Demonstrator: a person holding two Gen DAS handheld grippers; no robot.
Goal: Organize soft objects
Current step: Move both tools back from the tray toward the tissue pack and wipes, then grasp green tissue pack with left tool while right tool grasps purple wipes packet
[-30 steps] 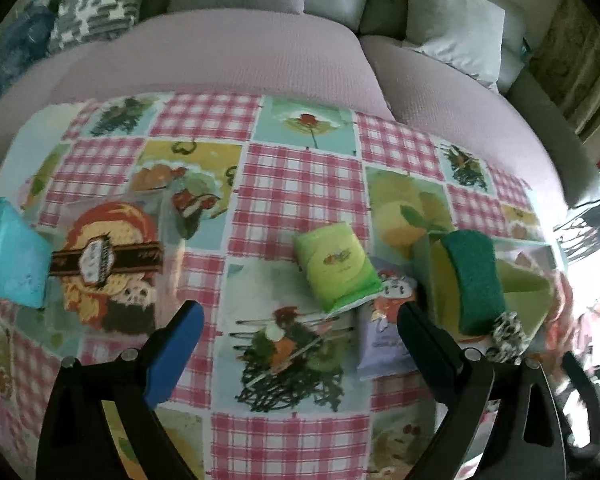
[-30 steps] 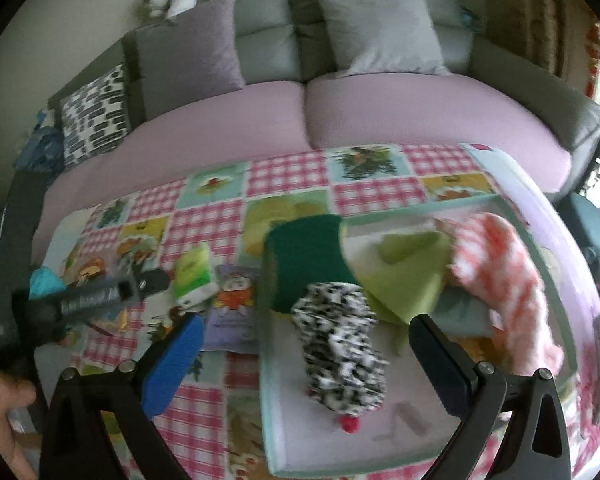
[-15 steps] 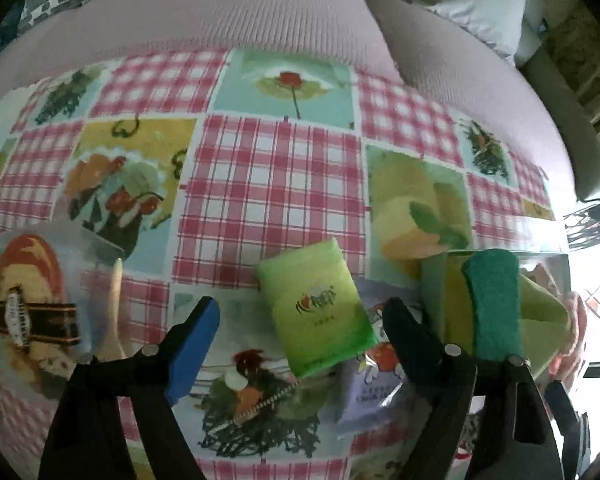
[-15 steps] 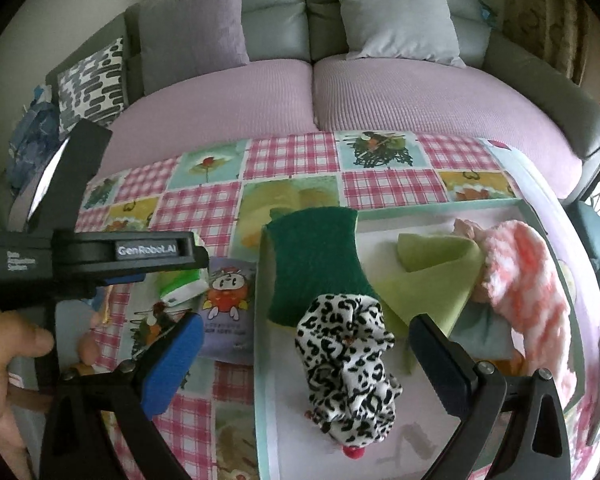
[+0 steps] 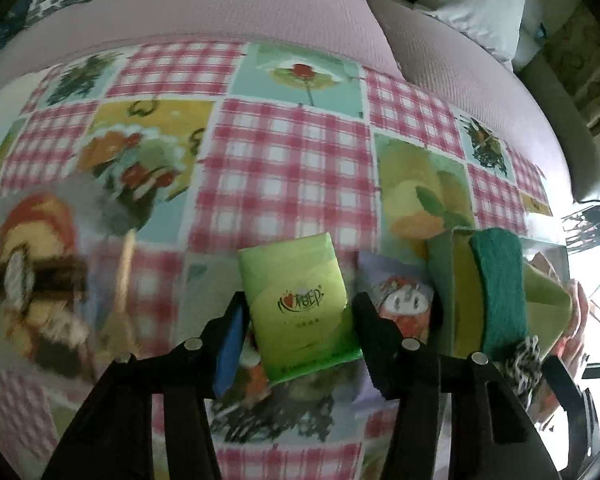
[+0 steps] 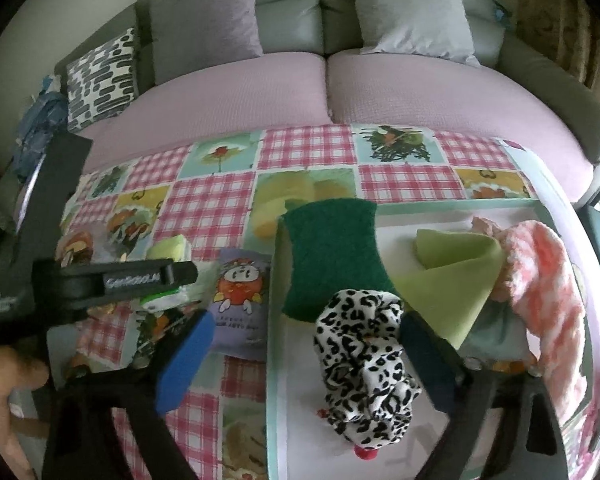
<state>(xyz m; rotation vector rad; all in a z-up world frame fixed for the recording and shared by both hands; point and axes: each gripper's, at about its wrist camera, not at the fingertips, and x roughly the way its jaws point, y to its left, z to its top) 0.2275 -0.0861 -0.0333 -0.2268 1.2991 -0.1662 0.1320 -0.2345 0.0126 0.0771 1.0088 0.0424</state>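
Left hand-held gripper [image 5: 298, 330]: my jaws have just been closing around the green tissue pack [image 5: 296, 308]; the pack sits between the pads, a thin gap showing on the blue-pad side, so I cannot tell whether they press on it.
Green tissue pack: flat on the checked cloth of the counter [image 5: 284, 160], about the middle of it, just left of the purple cartoon pack [image 6: 240, 300].
Purple cartoon pack: lying on the cloth, against the tray's left wall.
Right hand-held gripper [image 6: 300, 356]: my jaws stand wide apart and have just been closing a little; the leopard scrunchie [image 6: 364, 364] lies between them, touched by neither pad.
Tray [image 6: 274, 360]: on the right side of the counter, holding the scrunchie near its front, a dark green sponge [image 6: 334, 256] leaning at its left wall, a folded lime cloth [image 6: 456, 280] and a pink-and-white knitted piece [image 6: 548, 292] toward its right edge.
Far edge: the counter meets a pink-covered sofa [image 6: 340, 88].
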